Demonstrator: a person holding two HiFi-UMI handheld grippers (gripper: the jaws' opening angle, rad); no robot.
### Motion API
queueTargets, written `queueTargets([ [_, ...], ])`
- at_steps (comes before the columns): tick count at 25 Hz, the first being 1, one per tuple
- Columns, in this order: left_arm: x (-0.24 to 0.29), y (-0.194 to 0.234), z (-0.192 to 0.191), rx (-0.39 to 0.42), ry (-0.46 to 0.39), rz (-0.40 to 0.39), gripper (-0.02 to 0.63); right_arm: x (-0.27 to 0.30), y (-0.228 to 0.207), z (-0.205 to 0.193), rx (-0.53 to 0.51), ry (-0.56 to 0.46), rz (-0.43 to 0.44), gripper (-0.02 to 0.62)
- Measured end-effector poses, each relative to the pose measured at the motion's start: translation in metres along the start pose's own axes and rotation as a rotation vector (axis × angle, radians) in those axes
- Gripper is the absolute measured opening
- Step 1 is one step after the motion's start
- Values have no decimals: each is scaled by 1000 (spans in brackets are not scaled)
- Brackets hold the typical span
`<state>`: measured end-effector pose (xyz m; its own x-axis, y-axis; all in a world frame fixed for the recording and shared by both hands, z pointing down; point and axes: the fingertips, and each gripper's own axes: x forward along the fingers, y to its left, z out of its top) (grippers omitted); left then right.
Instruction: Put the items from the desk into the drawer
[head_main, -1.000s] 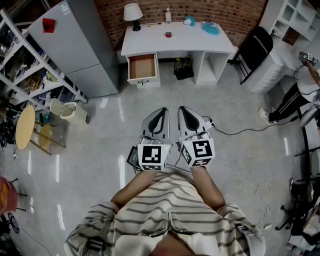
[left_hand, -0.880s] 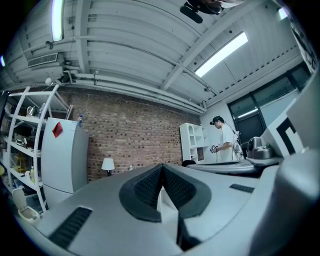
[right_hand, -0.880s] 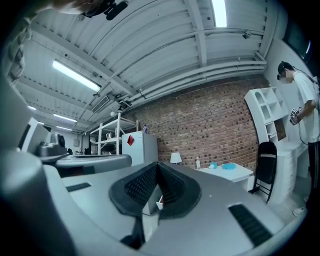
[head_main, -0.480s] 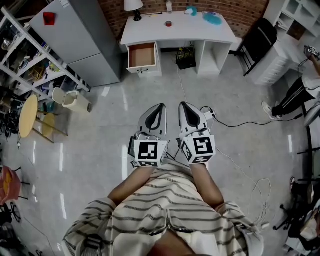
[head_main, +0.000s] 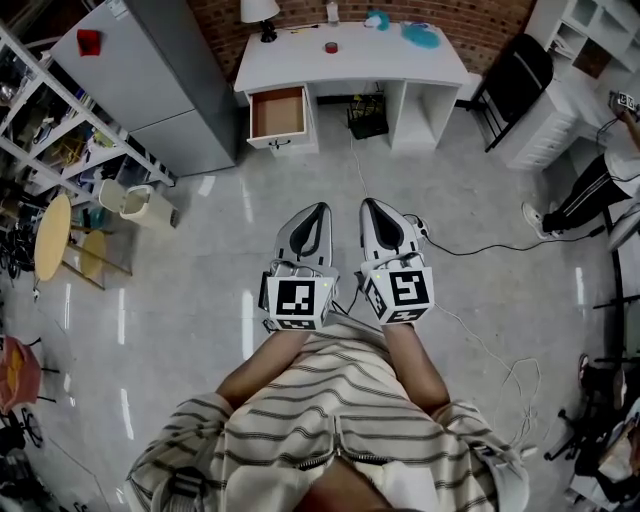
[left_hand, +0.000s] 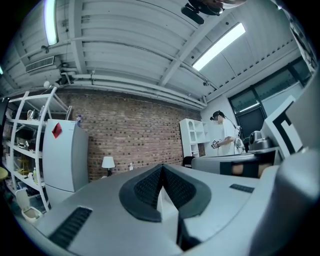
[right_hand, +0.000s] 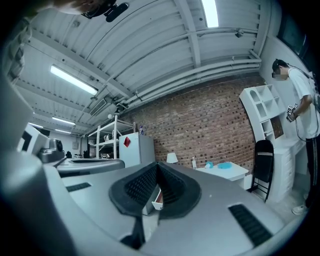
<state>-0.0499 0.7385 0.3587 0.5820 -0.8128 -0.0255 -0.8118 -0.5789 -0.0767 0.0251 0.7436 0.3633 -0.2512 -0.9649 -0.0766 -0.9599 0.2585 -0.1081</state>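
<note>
The white desk (head_main: 350, 70) stands far ahead against the brick wall, with its left drawer (head_main: 278, 112) pulled open and empty. On the desktop are a lamp (head_main: 258, 14), a small bottle (head_main: 331, 10), a red roll (head_main: 331, 47) and two teal items (head_main: 421, 35). My left gripper (head_main: 319, 209) and right gripper (head_main: 367, 205) are held side by side in front of the person's striped shirt, over the floor, far from the desk. Both are shut with nothing between the jaws. The right gripper view shows the desk (right_hand: 227, 170) and lamp (right_hand: 171, 158) beyond the shut right gripper (right_hand: 157, 165).
A grey fridge (head_main: 150, 80) stands left of the desk, with metal shelves (head_main: 50, 150) further left. A black folding chair (head_main: 515, 85) is right of the desk. Cables (head_main: 480, 250) trail across the glossy floor. A person (head_main: 600, 180) stands at the right edge.
The desk and drawer have slid slightly up and left in the head view. Both grippers stay shut and side by side.
</note>
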Motion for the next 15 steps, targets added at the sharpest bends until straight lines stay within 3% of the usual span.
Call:
queueTargets([
  [7,61,22,-13,-14,10,-10,5,57,-30,-9,-20,23,-18,12],
  [15,161,81,-29,-28,24,-8,5,165,-66,-24,-25,50,-25,11],
])
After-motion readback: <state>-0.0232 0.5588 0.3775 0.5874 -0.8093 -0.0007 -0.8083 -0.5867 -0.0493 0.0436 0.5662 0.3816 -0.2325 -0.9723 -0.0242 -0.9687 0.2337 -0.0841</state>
